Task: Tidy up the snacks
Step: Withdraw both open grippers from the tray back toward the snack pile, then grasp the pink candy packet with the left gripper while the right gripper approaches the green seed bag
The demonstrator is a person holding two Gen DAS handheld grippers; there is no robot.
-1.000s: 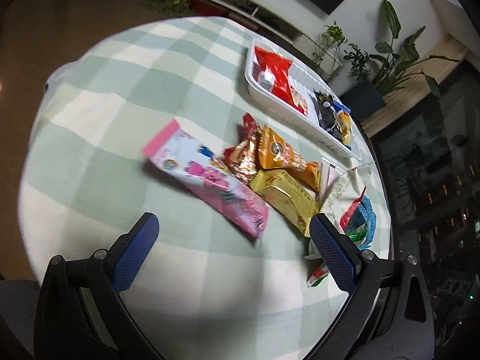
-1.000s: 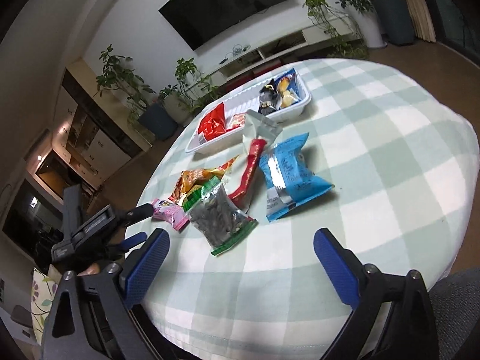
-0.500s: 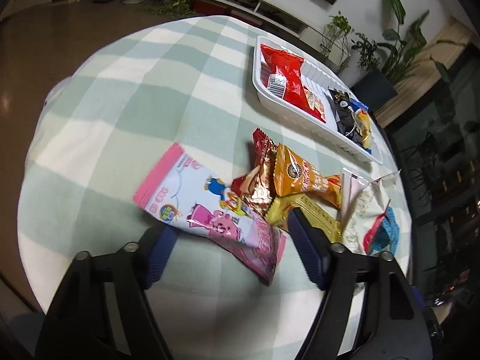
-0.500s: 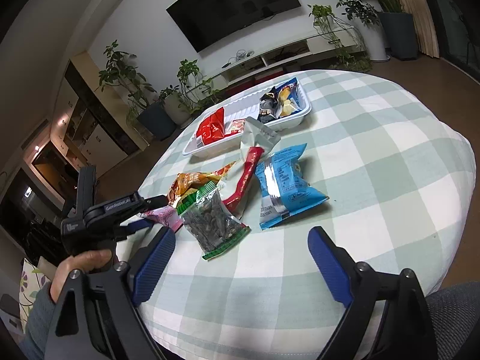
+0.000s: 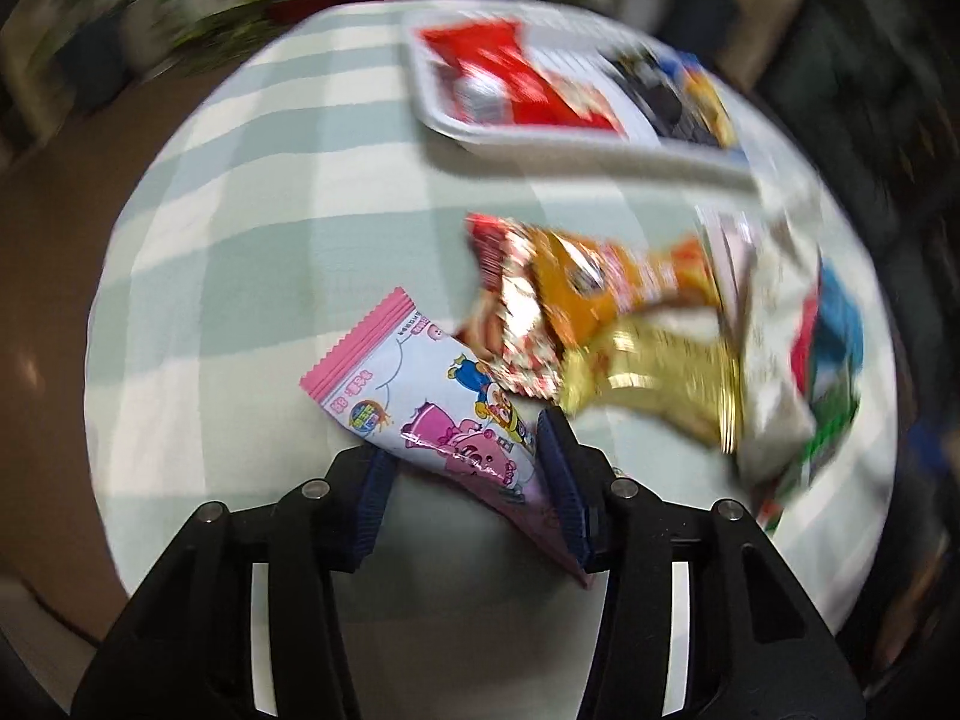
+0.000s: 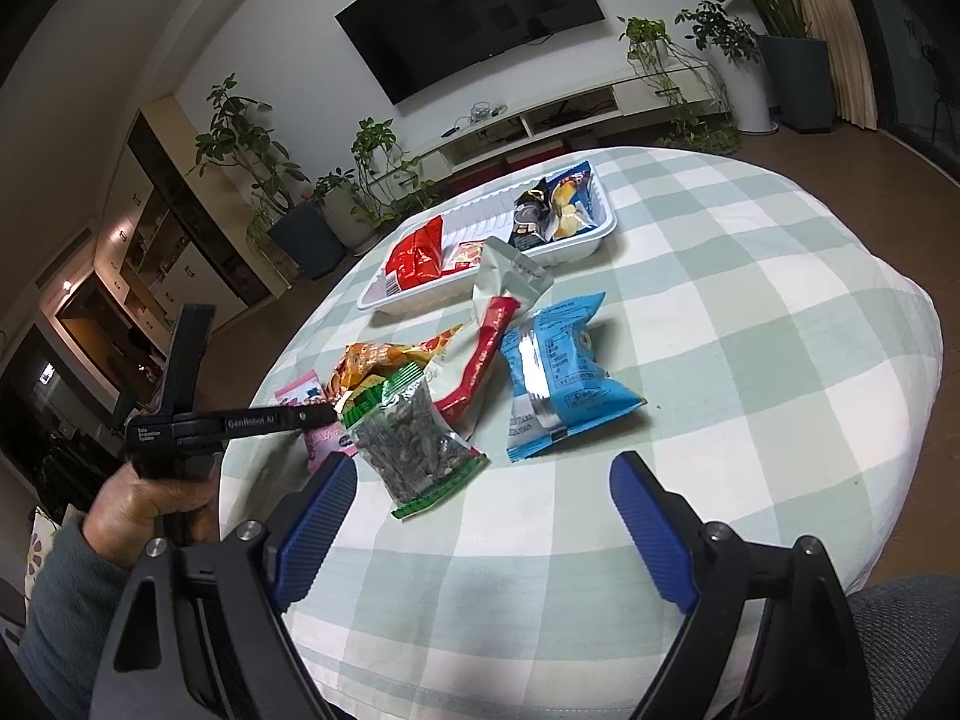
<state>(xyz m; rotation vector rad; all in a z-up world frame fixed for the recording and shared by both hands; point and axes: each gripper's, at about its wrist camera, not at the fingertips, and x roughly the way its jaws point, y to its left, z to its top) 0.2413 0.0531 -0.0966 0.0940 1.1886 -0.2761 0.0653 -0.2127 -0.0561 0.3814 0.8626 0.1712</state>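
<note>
Inspecting the white tray point(image 6: 591, 243) near the table's far edge, I find a red packet point(image 6: 414, 258) at its left end, a dark packet with yellow snacks point(image 6: 549, 210) at its right end, and bare ribbed floor between. On the checked tablecloth point(image 6: 750, 300) in front of the tray lie the loose snacks: an orange packet point(image 5: 606, 282), a gold packet point(image 5: 666, 384), a seed bag point(image 6: 414, 450), a red stick point(image 6: 483, 360) and a blue bag point(image 6: 558, 372), overlapping in a heap. My left gripper point(image 5: 468, 480) has just been closing; the pink packet point(image 5: 420, 402), at the heap's left side, lies between its jaws, though I cannot tell whether the pads press it. My right gripper point(image 6: 480, 516) hangs wide open, empty, over the near edge.
</note>
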